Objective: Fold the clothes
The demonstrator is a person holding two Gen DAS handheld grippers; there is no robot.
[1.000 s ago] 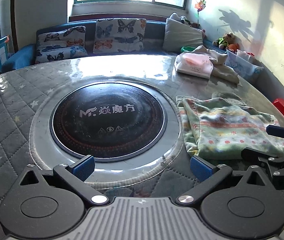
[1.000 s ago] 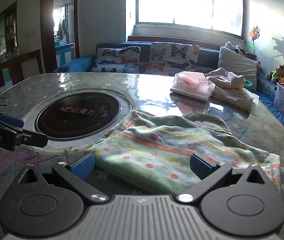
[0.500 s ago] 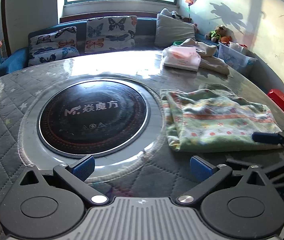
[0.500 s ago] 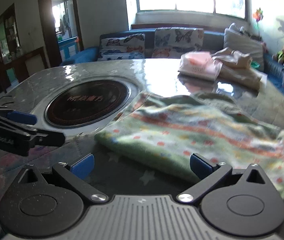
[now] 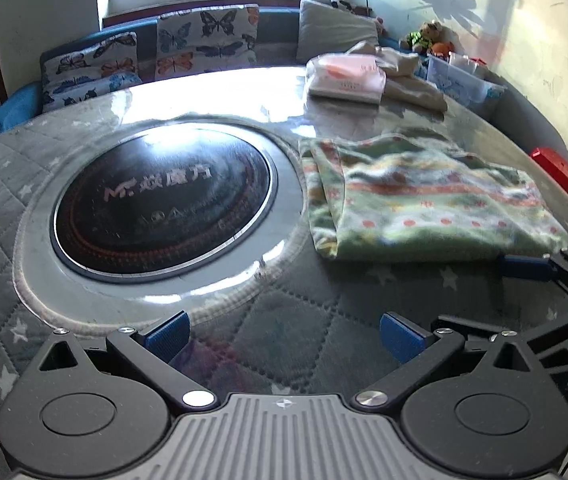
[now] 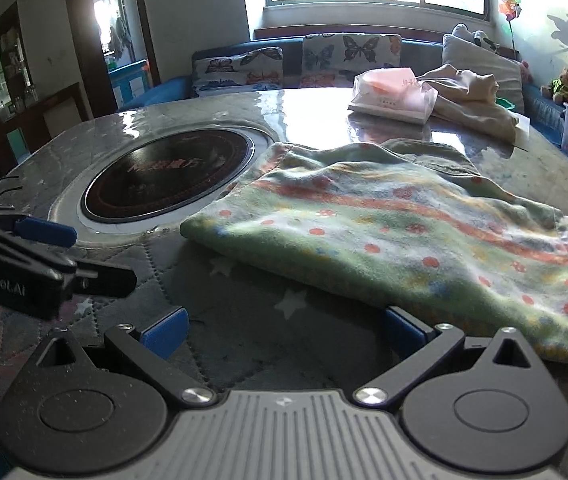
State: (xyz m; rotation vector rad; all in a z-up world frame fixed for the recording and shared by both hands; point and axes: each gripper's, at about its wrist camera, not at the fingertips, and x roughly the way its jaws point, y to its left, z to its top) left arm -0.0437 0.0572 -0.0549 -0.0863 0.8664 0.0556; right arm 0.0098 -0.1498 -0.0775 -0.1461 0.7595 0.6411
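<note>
While both grippers' jaws are held apart and empty, the folded green spotted fleece garment awaits regrasping at its near edge.

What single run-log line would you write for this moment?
left tongs: open, empty | right tongs: open, empty | green garment: folded, lying on table

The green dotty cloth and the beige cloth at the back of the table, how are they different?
The green patterned cloth lies folded flat at the near side of the table; the beige cloth sits bunched in a heap at the far side. The green one has stripes and dots; the beige one is plain. The beige one lies beside a pink tissue pack; the green one lies beside the round black cooktop. Neither is gripped.
</note>
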